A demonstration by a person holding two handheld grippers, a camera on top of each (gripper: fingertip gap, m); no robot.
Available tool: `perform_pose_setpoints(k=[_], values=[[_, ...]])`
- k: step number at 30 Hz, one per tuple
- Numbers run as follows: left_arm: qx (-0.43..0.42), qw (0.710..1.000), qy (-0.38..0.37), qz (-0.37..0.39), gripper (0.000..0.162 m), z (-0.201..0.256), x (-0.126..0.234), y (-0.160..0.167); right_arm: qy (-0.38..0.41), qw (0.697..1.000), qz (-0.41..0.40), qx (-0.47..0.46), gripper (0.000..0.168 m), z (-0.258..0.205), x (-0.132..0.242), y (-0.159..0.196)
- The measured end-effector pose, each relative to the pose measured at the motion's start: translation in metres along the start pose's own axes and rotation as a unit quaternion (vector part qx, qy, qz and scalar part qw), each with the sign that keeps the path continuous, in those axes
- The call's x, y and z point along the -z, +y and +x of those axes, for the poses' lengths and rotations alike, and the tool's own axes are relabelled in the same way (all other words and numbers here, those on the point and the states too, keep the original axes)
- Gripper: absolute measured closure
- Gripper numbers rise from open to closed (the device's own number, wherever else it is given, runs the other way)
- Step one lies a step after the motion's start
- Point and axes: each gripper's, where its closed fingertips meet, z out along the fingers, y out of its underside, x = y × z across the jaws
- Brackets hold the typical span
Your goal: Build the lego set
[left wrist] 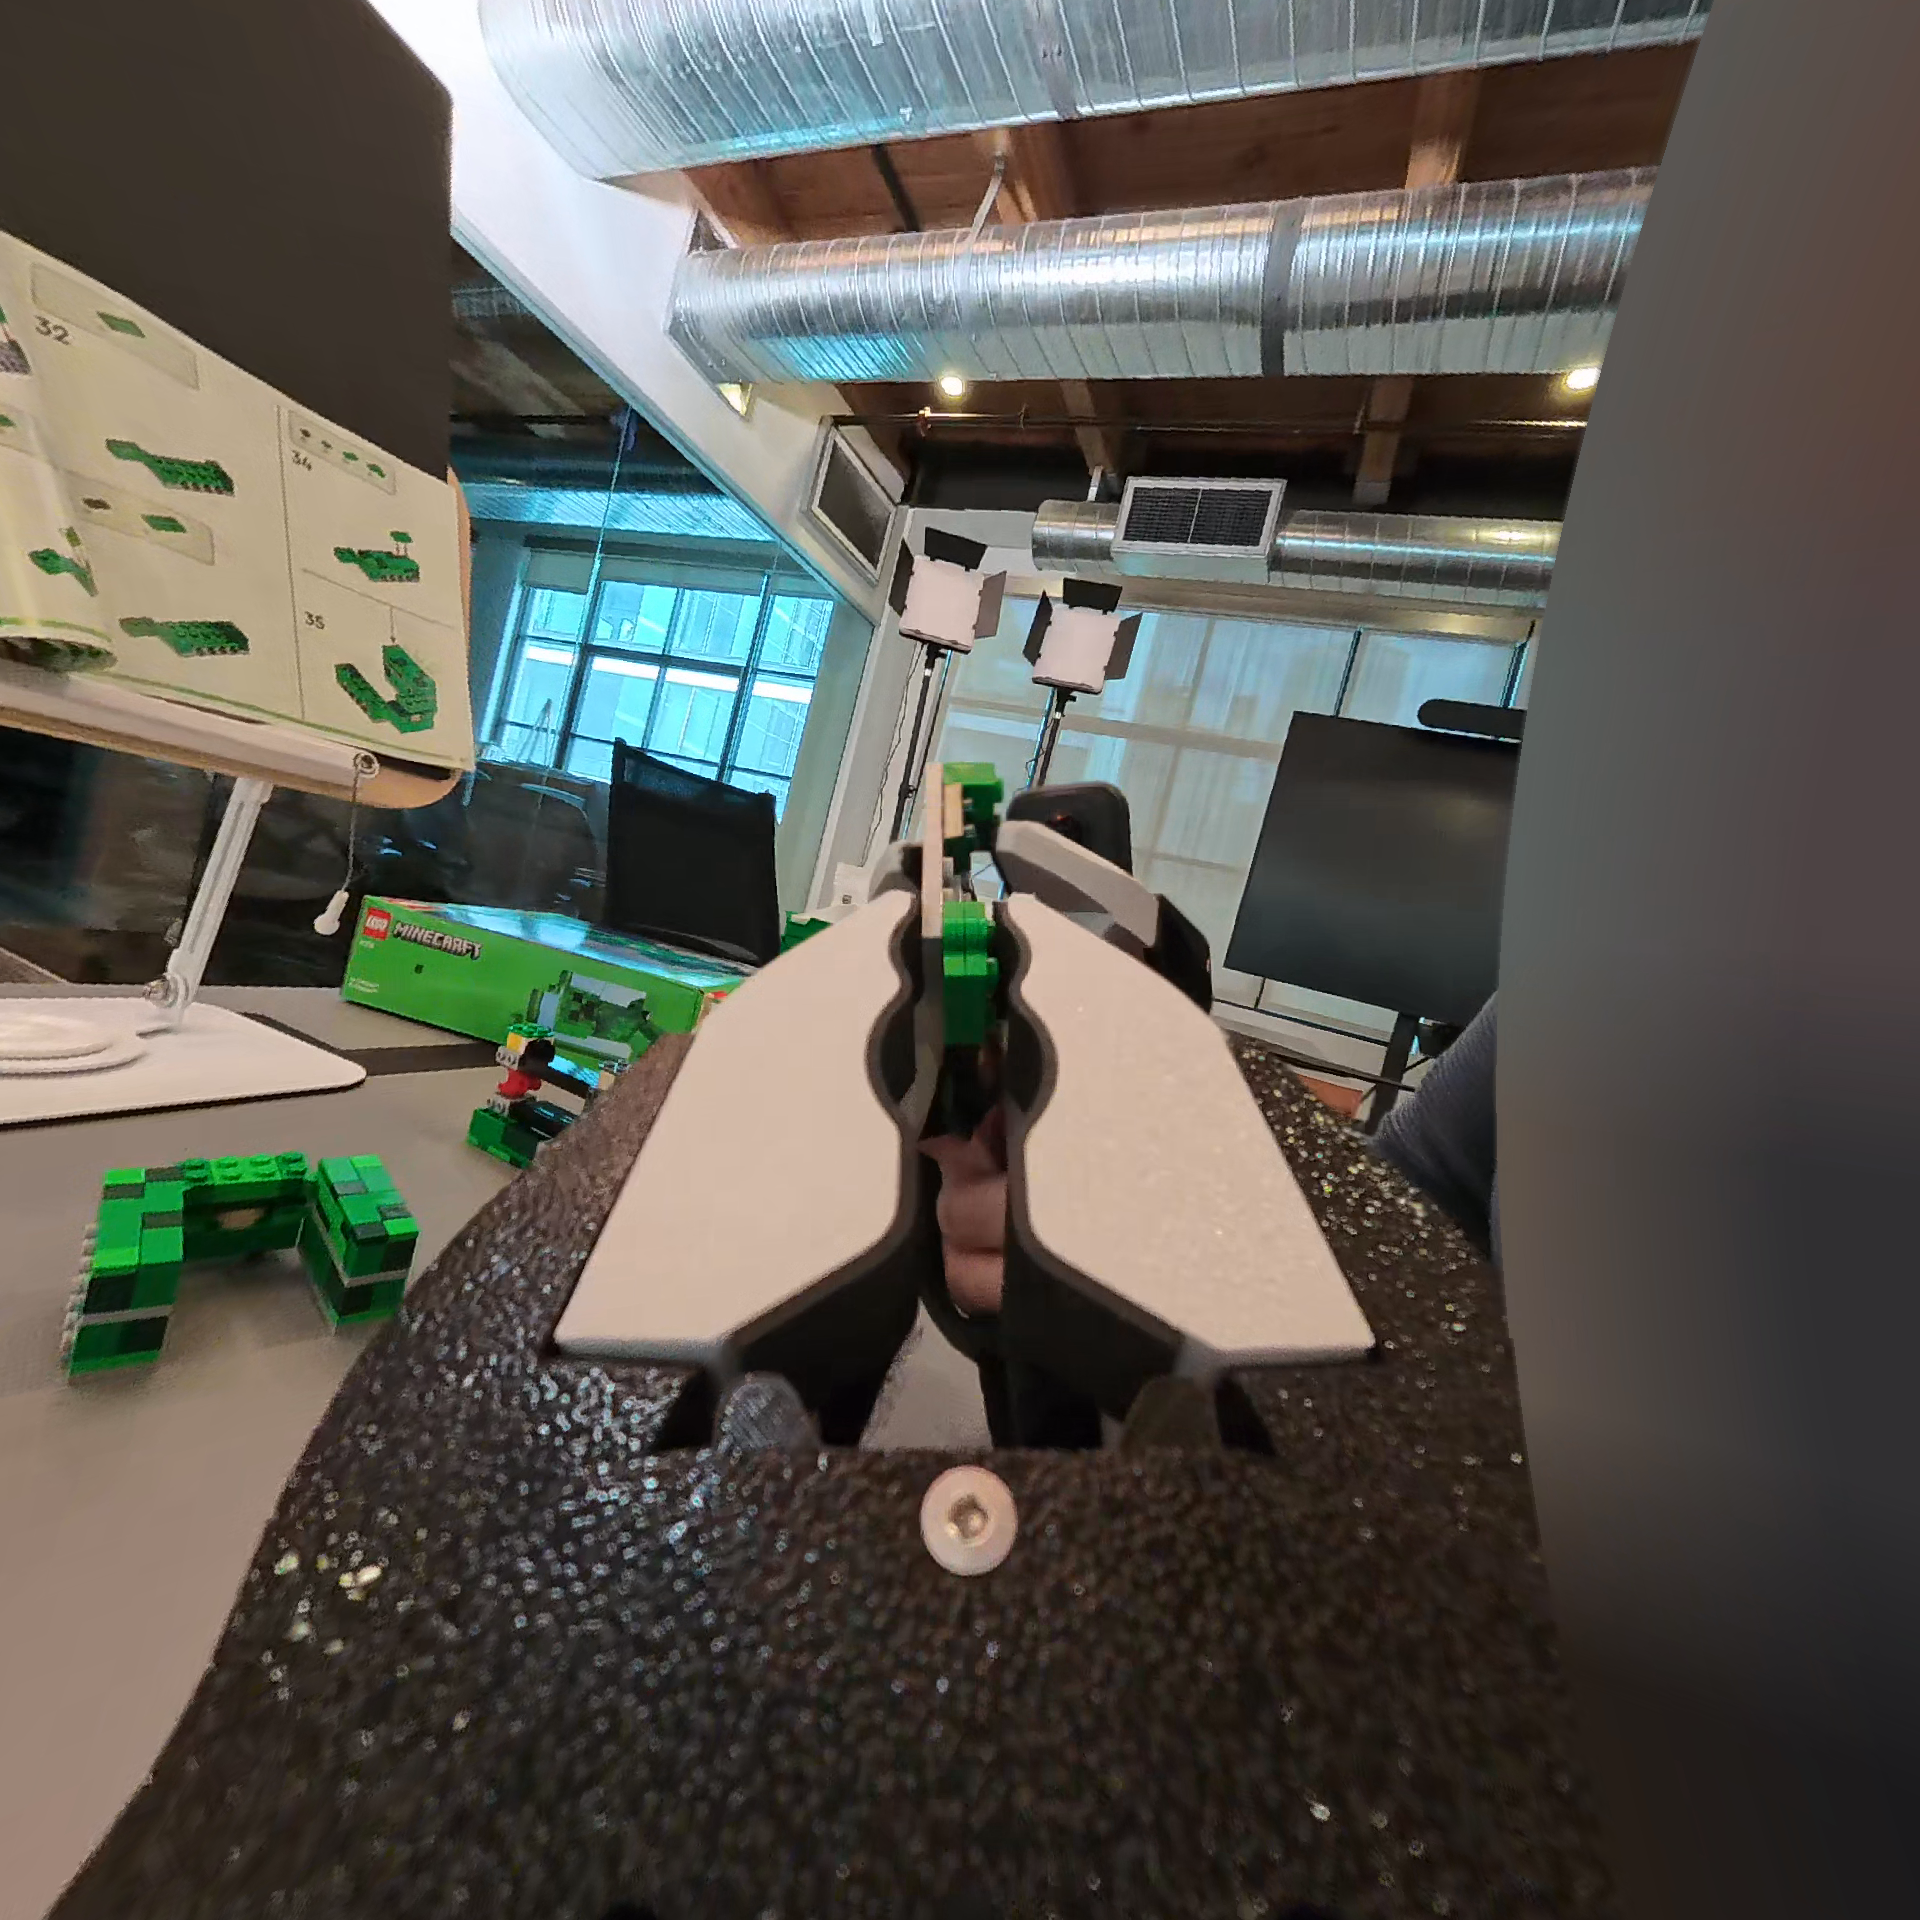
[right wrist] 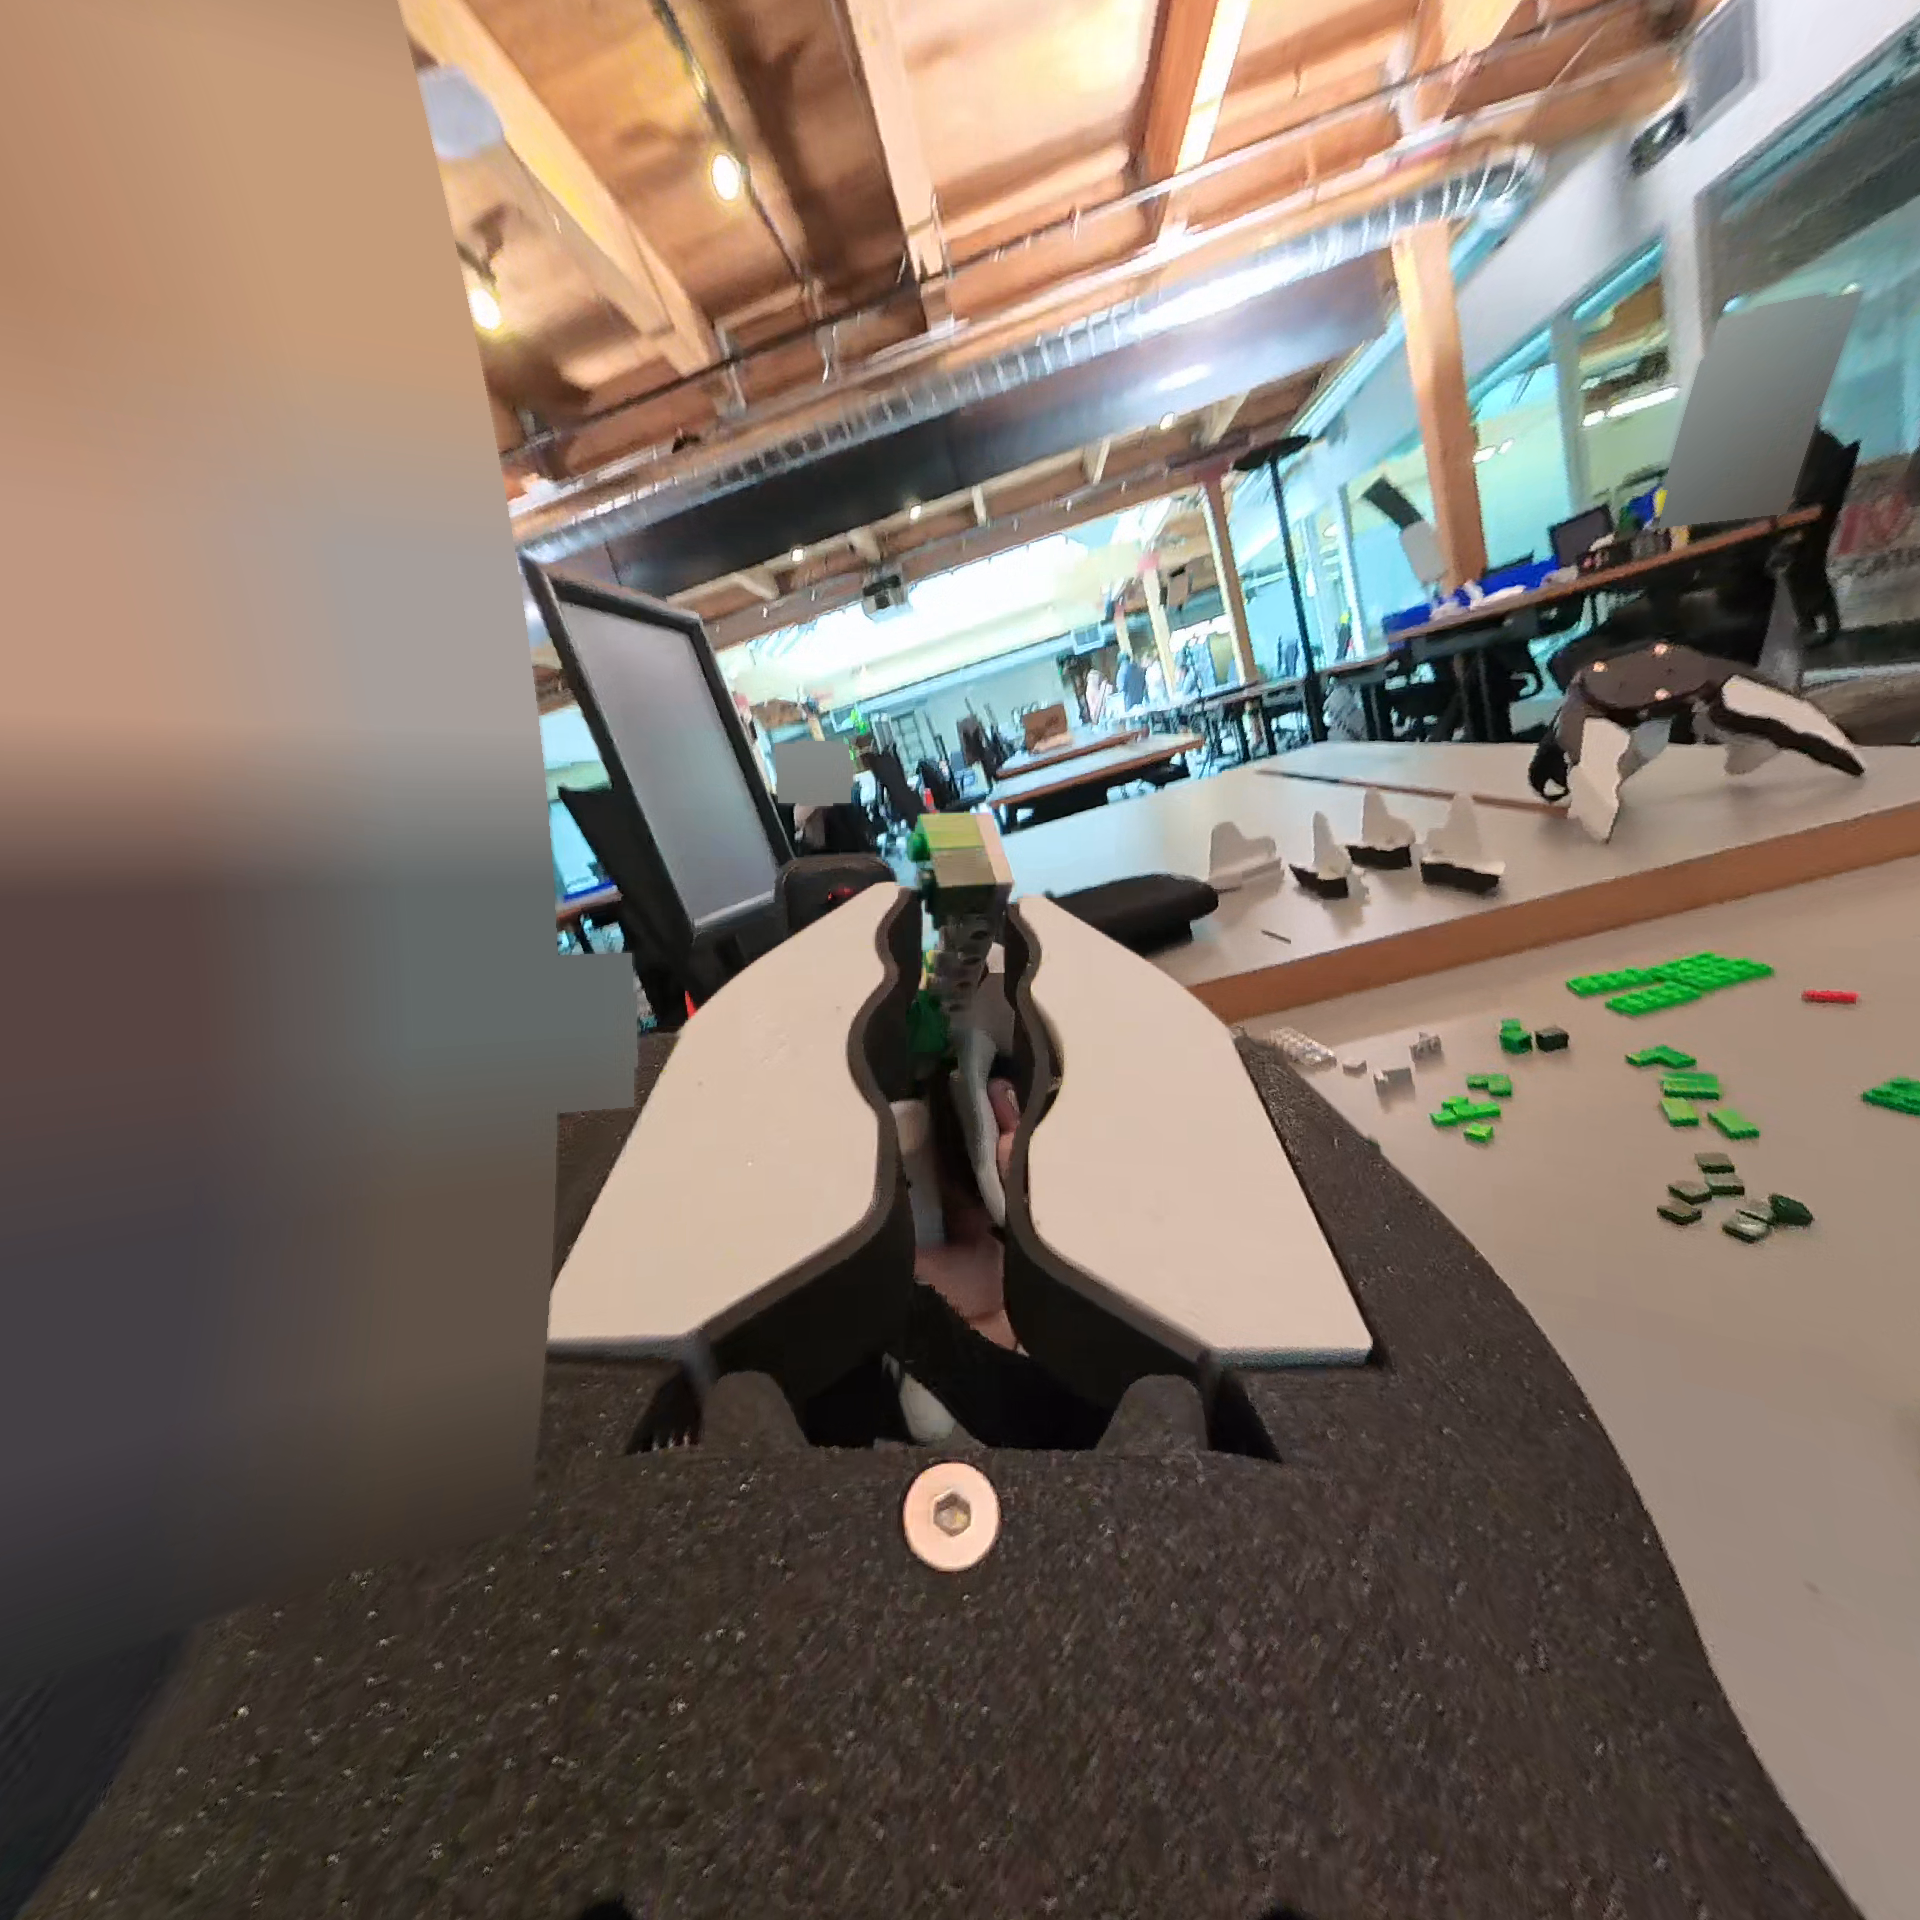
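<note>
Left gripper [left wrist: 958, 940] jaws narrow, clamped on a small green brick assembly [left wrist: 966, 966] held up in the air; a tan plate edge and more green bricks stick out above the fingertips. Right gripper [left wrist: 1081, 883] shows just behind it in the left wrist view, touching or nearly touching the same piece.

Right gripper [right wrist: 961, 925] jaws also narrow, pinching a green-and-grey brick assembly [right wrist: 961, 883] with a lime block at the top; motion blur, so exact contact is hard to tell.

On the grey table [left wrist: 156, 1507] to the left: a green arch-shaped lego build [left wrist: 239, 1247], a small minifigure build [left wrist: 525, 1091] on a green base, and the green set box [left wrist: 540, 971] behind it. An open instruction booklet [left wrist: 239, 520] rests on a white stand [left wrist: 208, 914].

To the right on the table: loose green lego pieces [right wrist: 1683, 1091] scattered, bright green plates [right wrist: 1662, 982] farther back, dark green tiles [right wrist: 1730, 1205] nearer, a few grey bits [right wrist: 1397, 1070], one red piece [right wrist: 1829, 995]. On the next table, spare gripper fingers [right wrist: 1371, 852] stand in a row, and another gripper [right wrist: 1694, 738] lies near them.
</note>
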Motion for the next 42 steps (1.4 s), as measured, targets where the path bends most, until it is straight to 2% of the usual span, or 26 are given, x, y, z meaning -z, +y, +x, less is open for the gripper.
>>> perform_pose_setpoints(k=[4,10,16,22,30,36,42], values=[[-0.005,1.000,-0.003,0.010,0.150,0.000,0.000,-0.002,-0.003,0.999,0.032,-0.011,0.149,-0.003,-0.002,-0.001],[-0.006,0.999,0.002,0.032,0.150,0.002,0.001,-0.007,0.001,0.999,0.038,-0.037,0.139,0.000,-0.007,0.005],[-0.015,1.000,0.004,0.024,0.150,0.003,-0.001,-0.005,-0.024,0.997,0.053,-0.059,0.156,-0.005,-0.009,0.002],[-0.019,1.000,0.007,0.015,0.150,0.004,-0.002,-0.002,-0.037,0.995,0.055,-0.073,0.157,-0.006,-0.007,0.003],[-0.001,1.000,0.020,0.022,0.149,0.006,-0.002,-0.003,-0.031,0.997,0.053,-0.036,0.159,-0.008,-0.007,0.004],[-0.021,1.000,0.013,0.011,0.150,0.007,-0.003,0.000,-0.031,0.996,0.082,-0.026,0.150,-0.009,-0.003,-0.001],[-0.020,1.000,0.007,0.003,0.150,0.005,-0.004,0.003,-0.019,0.996,0.084,-0.034,0.156,-0.004,-0.002,-0.001]])
